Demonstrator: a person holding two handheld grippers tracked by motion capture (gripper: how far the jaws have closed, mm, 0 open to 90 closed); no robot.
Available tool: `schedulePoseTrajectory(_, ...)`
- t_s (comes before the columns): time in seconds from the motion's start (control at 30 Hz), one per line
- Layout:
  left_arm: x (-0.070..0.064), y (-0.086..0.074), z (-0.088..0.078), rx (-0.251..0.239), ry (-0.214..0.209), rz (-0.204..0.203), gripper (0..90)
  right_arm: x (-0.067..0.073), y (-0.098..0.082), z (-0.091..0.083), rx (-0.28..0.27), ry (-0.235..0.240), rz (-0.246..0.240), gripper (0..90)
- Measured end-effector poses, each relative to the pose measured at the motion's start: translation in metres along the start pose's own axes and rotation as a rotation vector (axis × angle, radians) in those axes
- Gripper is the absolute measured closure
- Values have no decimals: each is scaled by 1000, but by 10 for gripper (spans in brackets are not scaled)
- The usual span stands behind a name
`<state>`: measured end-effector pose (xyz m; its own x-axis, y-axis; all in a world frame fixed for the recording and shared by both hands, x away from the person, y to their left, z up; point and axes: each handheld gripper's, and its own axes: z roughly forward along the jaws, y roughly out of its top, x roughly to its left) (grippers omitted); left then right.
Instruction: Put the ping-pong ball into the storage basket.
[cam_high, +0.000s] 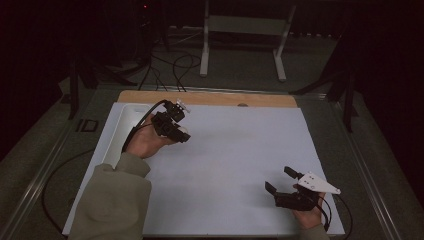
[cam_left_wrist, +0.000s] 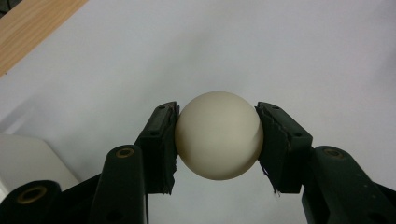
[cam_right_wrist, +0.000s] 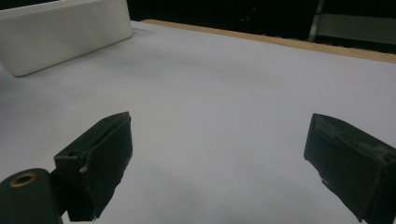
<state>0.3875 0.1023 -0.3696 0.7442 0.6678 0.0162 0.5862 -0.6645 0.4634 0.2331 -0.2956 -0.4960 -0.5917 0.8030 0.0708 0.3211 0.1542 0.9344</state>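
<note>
We have the left gripper (cam_left_wrist: 218, 140) clamped on the cream ball (cam_left_wrist: 218, 135), the right gripper (cam_right_wrist: 219, 158) spread wide and idle, so next we likely carry the ball somewhere and release it.

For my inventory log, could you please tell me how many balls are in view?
1: a cream ball clamped in the left gripper, above the white sheet. Others could be hidden inside the white tray.

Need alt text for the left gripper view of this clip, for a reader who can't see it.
A cream-white ball is clamped between the two black jaws of the left claw, one pad pressed to each side. Behind it lies a white table sheet, with a strip of wooden edge at upper left and a white tray corner at lower left.
</note>
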Motion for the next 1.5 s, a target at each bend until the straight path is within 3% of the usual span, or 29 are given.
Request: schedulePoseTrajectory(1.5,20,-19,-16,-12,35,-24,515,1,-1,1,6,5,-2,71)
